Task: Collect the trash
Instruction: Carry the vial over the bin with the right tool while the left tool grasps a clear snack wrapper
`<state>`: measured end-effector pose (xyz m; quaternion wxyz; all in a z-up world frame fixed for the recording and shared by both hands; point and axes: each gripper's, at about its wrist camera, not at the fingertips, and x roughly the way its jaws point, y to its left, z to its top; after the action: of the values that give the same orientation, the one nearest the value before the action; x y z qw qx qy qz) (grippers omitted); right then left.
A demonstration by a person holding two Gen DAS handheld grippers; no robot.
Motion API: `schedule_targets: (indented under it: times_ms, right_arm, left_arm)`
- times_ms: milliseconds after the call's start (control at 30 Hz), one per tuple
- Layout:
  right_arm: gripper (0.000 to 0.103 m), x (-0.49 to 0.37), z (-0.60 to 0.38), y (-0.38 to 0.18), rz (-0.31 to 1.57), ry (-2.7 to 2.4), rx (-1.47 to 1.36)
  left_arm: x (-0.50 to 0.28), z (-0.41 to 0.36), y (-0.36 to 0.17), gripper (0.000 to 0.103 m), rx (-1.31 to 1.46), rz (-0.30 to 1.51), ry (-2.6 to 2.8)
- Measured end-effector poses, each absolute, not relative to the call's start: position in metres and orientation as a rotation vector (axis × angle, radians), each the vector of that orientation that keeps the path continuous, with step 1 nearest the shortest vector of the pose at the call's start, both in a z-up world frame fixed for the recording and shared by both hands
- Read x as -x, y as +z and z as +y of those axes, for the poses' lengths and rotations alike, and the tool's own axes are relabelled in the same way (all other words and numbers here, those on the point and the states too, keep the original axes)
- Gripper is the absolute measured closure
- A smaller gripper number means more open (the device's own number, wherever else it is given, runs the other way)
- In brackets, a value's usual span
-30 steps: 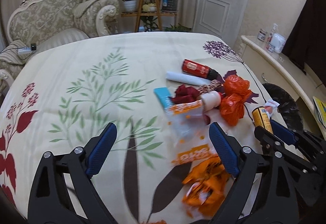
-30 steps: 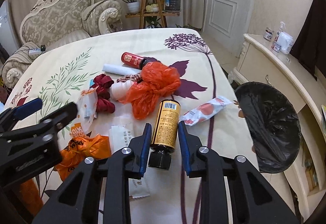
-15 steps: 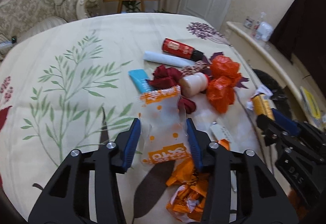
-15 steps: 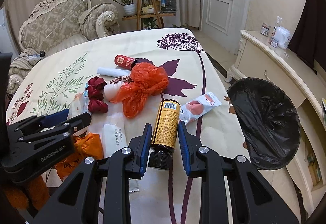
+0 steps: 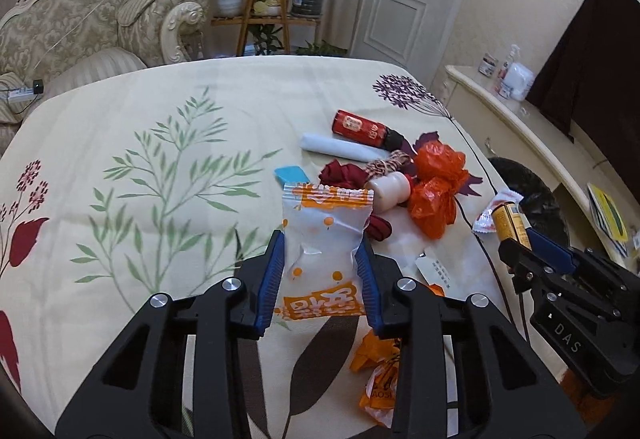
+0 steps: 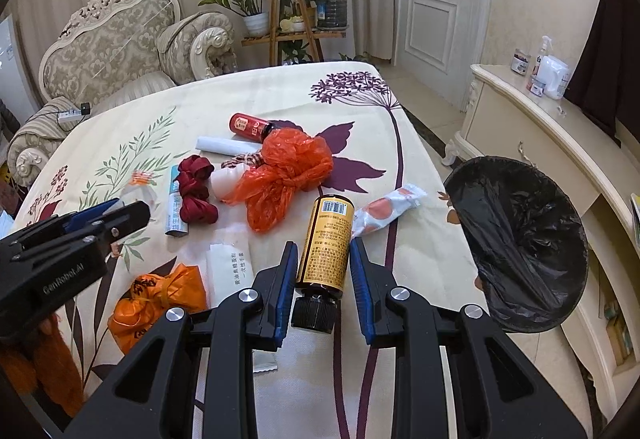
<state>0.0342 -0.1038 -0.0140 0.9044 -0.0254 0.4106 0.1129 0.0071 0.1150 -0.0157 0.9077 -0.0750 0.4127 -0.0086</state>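
Clear plastic with orange dots and an orange band makes up the snack wrapper (image 5: 325,251) in the left wrist view. The left gripper (image 5: 320,263) has just been closing, and its blue pads now pinch the wrapper by both sides, above the flowered tablecloth (image 5: 160,143). Behind it lies a small pile: a blue flat packet (image 5: 290,175), a dark red ribbon bunch (image 5: 344,175), a cream little bottle (image 5: 390,190), a crumpled orange plastic bag (image 5: 436,195), a white rolled tube (image 5: 340,147) and a red can with a black cap (image 5: 360,127). A squashed orange packet (image 5: 378,383) lies near the table edge, just below the left gripper. At the right side the right gripper (image 5: 532,247) shows, with a gold bottle sticking out of it.

In the right wrist view, the right gripper (image 6: 324,267) is clamped on the gold bottle with a black cap (image 6: 326,243), cap toward the camera. Just beside the bottle lies a white wrapper with a red picture (image 6: 384,213). The orange plastic bag sits behind the bottle, touching the ribbon pile. A white paper packet with writing (image 6: 232,267) lies flat left of the bottle. A bin lined with a black bag (image 6: 516,239) stands off the table edge at the right, next to a cream cabinet (image 6: 532,143).
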Motion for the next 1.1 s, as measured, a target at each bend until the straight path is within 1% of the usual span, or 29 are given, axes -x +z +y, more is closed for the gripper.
schedule_targets:
  times_ms: [233,500,733,1100]
  right_arm:
    - [0.075,-0.033,-0.121,0.0,0.808,0.194,0.037]
    - [0.075,-0.035,-0.167,0.013,0.753,0.089,0.034]
    - [0.075,-0.044,-0.216,0.009,0.737,-0.006,0.011]
    - [0.075,-0.069,-0.278,-0.011,0.752,-0.092,-0.032]
  left_arm:
    - [-0.001,0.092,0.007,0.069,0.116,0.785,-0.023]
    - [-0.013,0.036,0.014,0.069,0.102,0.77,-0.115]
    - [-0.031,-0.022,0.011,0.069,0.066,0.765,-0.189]
    - [-0.076,-0.103,-0.012,0.068,-0.016,0.811,-0.26]
